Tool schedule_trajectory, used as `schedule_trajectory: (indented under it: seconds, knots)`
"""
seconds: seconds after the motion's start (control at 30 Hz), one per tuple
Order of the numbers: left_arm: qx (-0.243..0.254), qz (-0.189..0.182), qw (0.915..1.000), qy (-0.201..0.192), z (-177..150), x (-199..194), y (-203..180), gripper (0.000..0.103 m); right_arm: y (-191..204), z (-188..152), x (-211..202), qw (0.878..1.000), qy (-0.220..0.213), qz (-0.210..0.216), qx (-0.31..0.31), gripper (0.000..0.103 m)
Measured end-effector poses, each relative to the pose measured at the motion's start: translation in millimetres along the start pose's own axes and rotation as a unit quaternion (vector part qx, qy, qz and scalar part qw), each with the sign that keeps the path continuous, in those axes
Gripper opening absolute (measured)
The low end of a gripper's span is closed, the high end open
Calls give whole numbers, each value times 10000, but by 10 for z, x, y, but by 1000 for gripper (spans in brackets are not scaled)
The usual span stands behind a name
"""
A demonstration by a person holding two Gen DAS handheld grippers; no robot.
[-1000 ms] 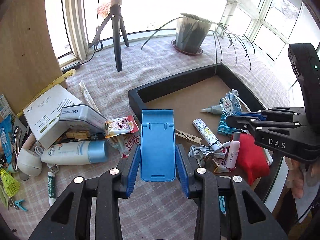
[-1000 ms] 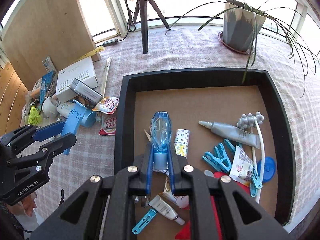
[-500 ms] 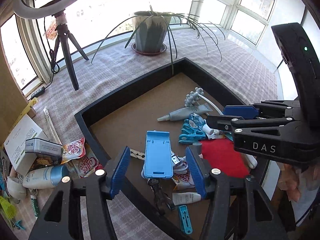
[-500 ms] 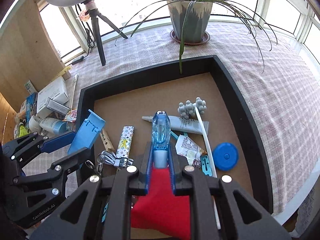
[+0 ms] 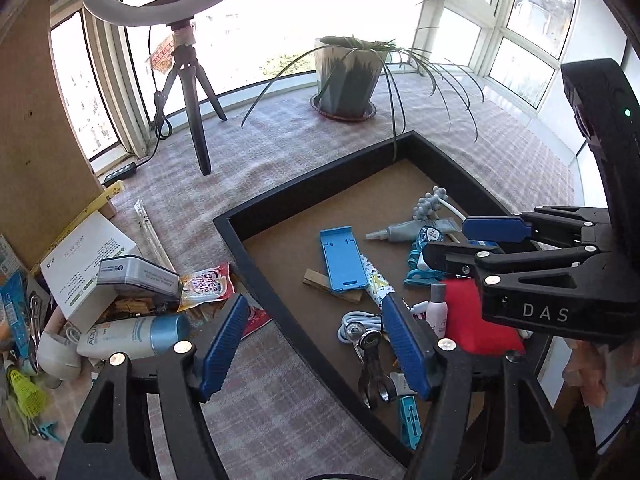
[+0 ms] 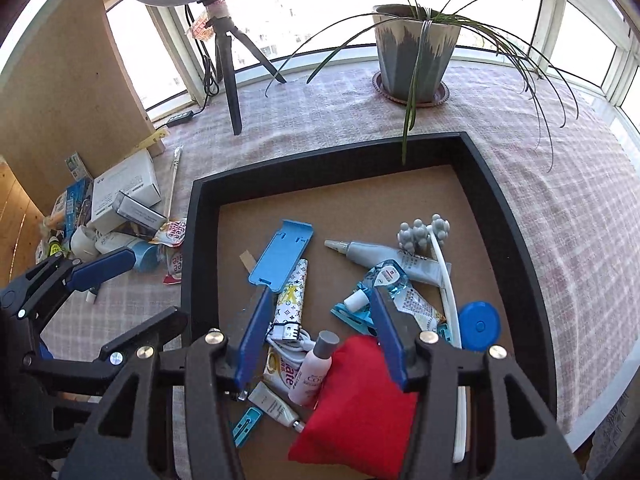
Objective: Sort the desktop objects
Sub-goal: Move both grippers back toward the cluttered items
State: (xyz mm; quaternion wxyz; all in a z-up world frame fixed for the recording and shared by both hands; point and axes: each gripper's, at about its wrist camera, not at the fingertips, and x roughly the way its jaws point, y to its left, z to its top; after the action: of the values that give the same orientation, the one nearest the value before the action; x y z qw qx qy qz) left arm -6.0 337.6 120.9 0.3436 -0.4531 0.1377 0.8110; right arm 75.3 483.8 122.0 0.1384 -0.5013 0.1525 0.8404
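One blue stand (image 6: 281, 258), one tray (image 6: 516, 240)

Checked tablecloth (image 6: 560, 208) under black tray (image 6: 504, 216), plant pot (image 6: 416, 52)

My left gripper (image 5: 310, 350) is a black plastic clamp frame with triangular cut-outs, silver screw heads at its joints and two ribbed blue pads. My right gripper (image 6: 320, 336) is built the same; from the left camera I see "DAS" in white on its side and a green light on the black housing above it.
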Motion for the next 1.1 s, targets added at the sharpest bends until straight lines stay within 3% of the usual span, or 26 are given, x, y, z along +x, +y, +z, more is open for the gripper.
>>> schedule_trajectory:
  seconds: [0.2, 0.33, 0.7, 0.87, 1.1]
  knots:
    - [-376, 265, 9989, 84, -219, -41, 463, 65, 266, 34, 51, 9994, 38, 188, -290, 50]
    - [-766, 518, 9954, 239, -445, -44, 889, 58, 501, 45, 106, 9977, 95, 391, -541, 50]
    - [-1846, 1193, 9742, 521, -1133, -189, 2048, 55, 1507, 62, 338, 9792, 298, 1036, -1719, 50]
    - [-2188, 1274, 9661, 502, -1360, -287, 2283, 55, 1776, 125, 448, 9730, 455, 1231, -1898, 50]
    - [-2333, 1264, 9627, 536, -1472, -292, 2345, 55, 1817, 178, 586, 9729, 595, 1108, -1943, 50]
